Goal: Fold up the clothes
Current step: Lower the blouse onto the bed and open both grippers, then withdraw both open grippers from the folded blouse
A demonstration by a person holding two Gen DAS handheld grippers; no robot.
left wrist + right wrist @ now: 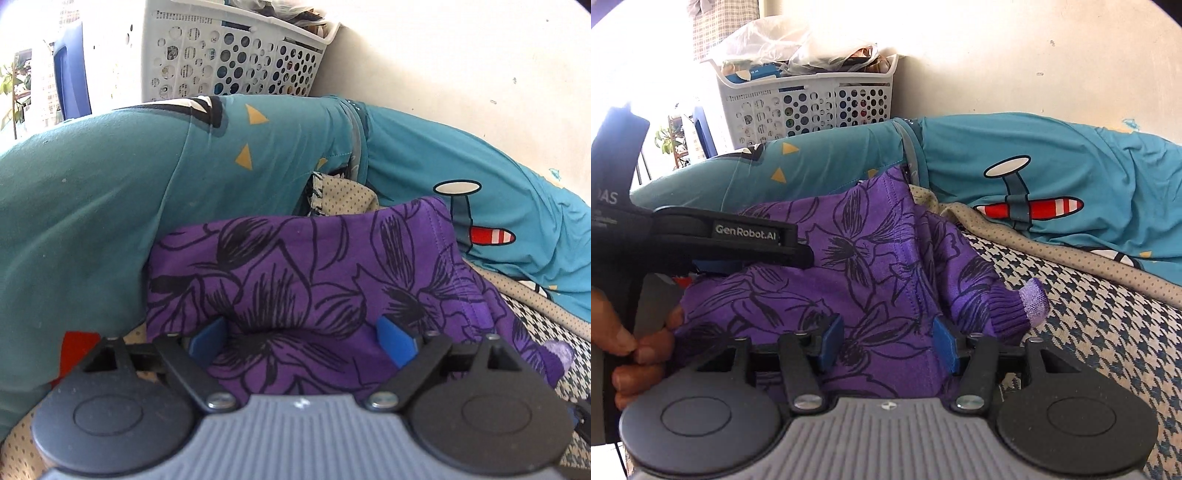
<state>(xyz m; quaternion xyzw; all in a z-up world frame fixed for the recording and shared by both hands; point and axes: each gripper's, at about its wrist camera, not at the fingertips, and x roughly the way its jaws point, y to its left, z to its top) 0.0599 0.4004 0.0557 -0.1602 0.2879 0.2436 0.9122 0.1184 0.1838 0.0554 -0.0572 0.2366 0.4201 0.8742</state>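
Observation:
A purple garment with a black flower print [295, 266] lies bunched on the bed against the teal pillows. My left gripper [303, 341] stands open and wide, with the cloth lying between its blue pads and not pinched. In the right wrist view the same garment [879, 240] rises in a heap, and its ribbed cuff [1030, 302] sticks out to the right. My right gripper [889, 345] is at the near edge, its pads closed on a thick fold of the purple cloth. One black finger [750, 240] of the left gripper reaches in from the left over the garment.
Teal pillows [1034, 177] with an aeroplane print run along the wall behind the garment. A white perforated laundry basket [812, 103] stands at the back left. The bed has a houndstooth sheet [1089, 332] and a beige dotted cloth [1034, 251]. A person's hand [631, 350] grips the left handle.

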